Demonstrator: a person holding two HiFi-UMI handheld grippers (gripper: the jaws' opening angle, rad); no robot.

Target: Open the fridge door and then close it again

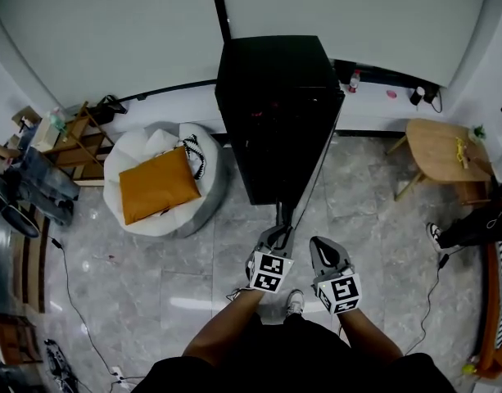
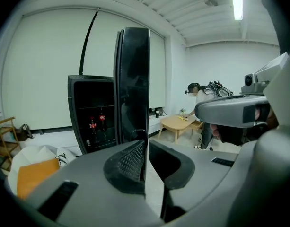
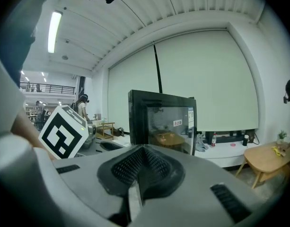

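The black fridge (image 1: 271, 97) stands against the far wall with its door (image 1: 309, 166) swung out toward me, edge-on in the head view. My left gripper (image 1: 281, 228) is shut on the door's free edge near its lower end. In the left gripper view the door (image 2: 133, 84) rises edge-on between the jaws of the left gripper (image 2: 145, 148), and cola bottles (image 2: 92, 126) show on a shelf inside the fridge. My right gripper (image 1: 320, 248) hangs just right of the door, shut, holding nothing. The right gripper view shows the right gripper (image 3: 144, 162) facing the door's glass front (image 3: 168, 126).
A white beanbag with an orange cushion (image 1: 156, 185) lies left of the fridge. A round wooden table (image 1: 443, 150) stands at the right, with a person's foot (image 1: 435, 234) below it. A wooden rack (image 1: 70, 142) is at the far left. A cable (image 1: 74, 301) runs over the floor.
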